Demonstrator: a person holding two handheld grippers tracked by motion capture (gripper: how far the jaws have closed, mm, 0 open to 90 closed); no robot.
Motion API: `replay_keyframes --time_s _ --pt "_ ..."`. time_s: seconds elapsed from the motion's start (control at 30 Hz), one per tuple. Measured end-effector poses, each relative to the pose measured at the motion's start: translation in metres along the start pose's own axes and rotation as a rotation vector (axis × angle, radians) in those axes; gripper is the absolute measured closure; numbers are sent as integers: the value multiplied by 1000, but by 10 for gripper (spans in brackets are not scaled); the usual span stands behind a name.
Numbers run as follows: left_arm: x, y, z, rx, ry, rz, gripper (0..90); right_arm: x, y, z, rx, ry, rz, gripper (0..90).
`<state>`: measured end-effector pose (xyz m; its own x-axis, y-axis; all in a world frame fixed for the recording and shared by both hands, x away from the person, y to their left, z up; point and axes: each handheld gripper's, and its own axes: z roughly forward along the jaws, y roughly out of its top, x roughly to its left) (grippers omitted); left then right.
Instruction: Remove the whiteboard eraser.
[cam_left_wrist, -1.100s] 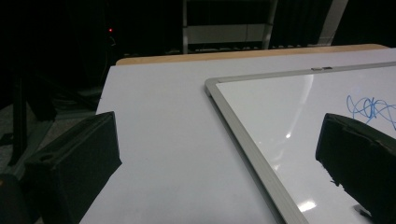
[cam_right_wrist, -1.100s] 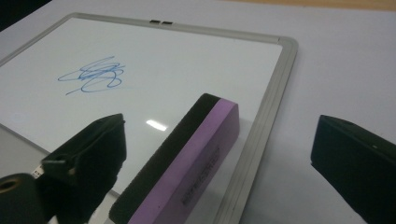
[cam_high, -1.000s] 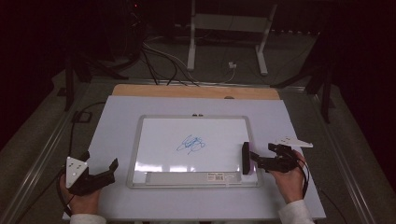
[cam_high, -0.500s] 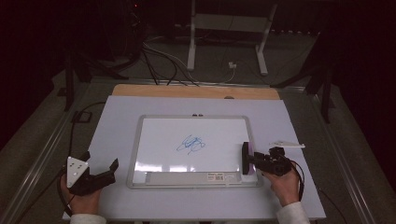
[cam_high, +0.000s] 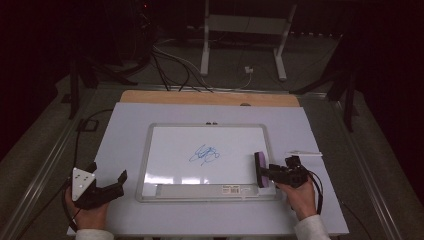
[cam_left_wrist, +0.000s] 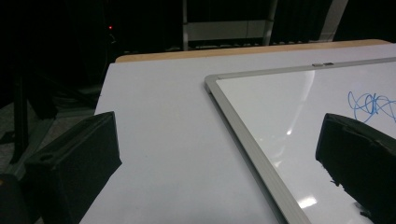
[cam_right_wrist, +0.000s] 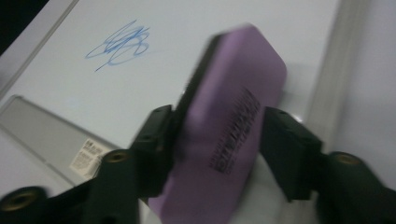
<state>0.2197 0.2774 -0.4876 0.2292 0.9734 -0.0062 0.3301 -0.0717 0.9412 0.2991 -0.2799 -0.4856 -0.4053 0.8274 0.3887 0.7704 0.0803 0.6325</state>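
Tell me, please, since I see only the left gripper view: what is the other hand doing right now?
Observer: The right tool is shut on a purple eraser, held at the whiteboard's right edge.
Operator: Thank you. Is the eraser on the blue scribble yet?
Observer: No, the blue scribble lies apart from it, nearer the board's middle and untouched.
Operator: And is there anything on the table beyond that hand?
Observer: Yes, a slim white object lies on the table just right of the board; I cannot tell what it is.
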Motion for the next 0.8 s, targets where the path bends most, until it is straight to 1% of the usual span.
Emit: replay_keyframes --time_s 0.03,0.13,0.33,0.43,0.5,0.57,0.63,0.8 --pt "0 0 0 0 0 0 6 0 0 0 0 0 0 409" --pt "1 0 0 -1 2 -2 6 3 0 6 9 0 2 359" --pt "1 0 0 0 1 -2 6 6 -1 13 31 -7 -17 310" --pt "0 0 0 1 1 1 6 7 -2 17 54 -10 -27 338" --pt "0 0 0 -1 2 -1 6 7 -3 18 50 -8 -33 401" --pt "1 0 0 -1 2 -1 6 8 -2 18 51 -12 -31 409" --pt "1 0 0 -1 3 0 6 8 -2 16 43 -28 -31 411" --pt "0 0 -1 -2 4 1 6 9 1 8 -1 -17 -30 412"
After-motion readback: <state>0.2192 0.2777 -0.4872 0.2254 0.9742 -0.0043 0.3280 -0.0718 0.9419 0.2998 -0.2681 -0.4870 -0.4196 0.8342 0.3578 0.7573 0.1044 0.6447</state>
